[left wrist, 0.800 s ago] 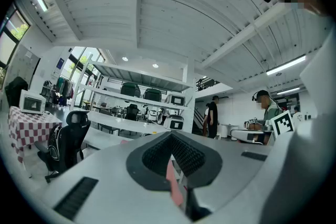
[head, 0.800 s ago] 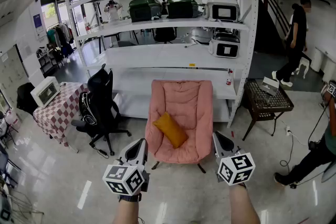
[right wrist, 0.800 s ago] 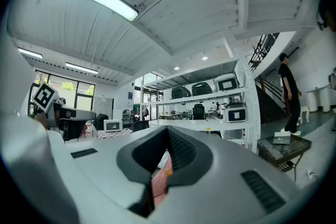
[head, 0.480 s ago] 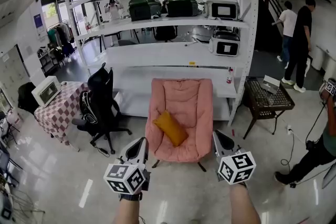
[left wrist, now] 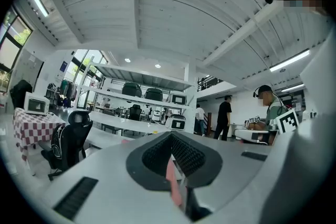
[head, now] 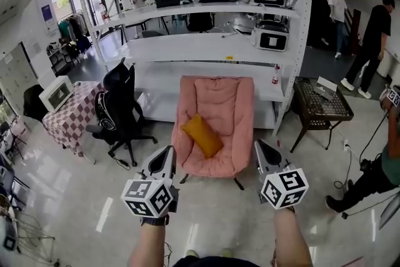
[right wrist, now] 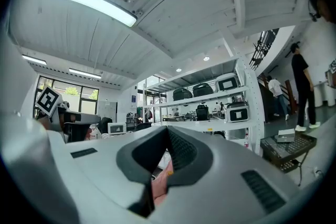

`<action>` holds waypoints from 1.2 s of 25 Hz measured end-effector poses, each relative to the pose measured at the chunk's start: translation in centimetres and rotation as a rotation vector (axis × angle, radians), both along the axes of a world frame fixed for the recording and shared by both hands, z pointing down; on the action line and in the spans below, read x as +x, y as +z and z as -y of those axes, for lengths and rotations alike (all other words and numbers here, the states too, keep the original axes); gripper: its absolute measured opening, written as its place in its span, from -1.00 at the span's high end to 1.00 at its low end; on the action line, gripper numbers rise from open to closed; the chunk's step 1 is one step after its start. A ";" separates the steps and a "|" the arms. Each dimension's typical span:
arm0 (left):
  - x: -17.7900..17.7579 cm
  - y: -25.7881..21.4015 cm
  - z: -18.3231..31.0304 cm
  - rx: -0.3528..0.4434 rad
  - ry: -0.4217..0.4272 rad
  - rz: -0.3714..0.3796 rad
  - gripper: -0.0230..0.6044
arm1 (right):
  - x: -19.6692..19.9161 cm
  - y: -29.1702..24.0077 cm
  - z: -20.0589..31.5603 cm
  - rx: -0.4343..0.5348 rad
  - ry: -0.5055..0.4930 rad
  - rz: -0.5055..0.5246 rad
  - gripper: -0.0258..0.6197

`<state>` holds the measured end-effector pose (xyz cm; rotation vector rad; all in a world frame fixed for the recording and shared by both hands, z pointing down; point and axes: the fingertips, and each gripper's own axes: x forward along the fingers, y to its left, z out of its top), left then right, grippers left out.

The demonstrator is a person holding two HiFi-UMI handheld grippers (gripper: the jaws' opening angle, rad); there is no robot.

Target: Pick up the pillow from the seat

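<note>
- Holding nothing right now: your left gripper [head: 166,159] and right gripper [head: 262,156] point level, jaws pressed together.
- Orange pillow [head: 201,136] sits ahead on the pink chair [head: 219,100] seat, well apart, nearer your left one.
- Its long axis slants from upper left to lower right.

soft cloth pillow [head: 202,136], quilted fabric seat [head: 217,103], glossy floor [head: 75,197]

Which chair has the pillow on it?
The pink padded chair in front of the white shelving: the mustard pillow lies on its seat. The black office chair, left of it in the head view, has no pillow.
</note>
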<state>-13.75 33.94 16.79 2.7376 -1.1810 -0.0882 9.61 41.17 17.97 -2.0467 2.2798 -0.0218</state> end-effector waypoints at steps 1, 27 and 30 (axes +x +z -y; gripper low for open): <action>0.2 0.1 -0.1 0.000 -0.008 0.001 0.91 | 0.2 0.2 -0.1 -0.003 -0.003 -0.002 0.91; 4.3 2.3 7.4 -0.025 -0.016 0.020 0.91 | 3.2 2.1 7.1 -0.032 0.001 -0.005 0.91; 4.1 3.1 10.4 -0.035 -0.019 0.013 0.91 | 3.1 2.7 10.0 -0.037 0.004 -0.004 0.91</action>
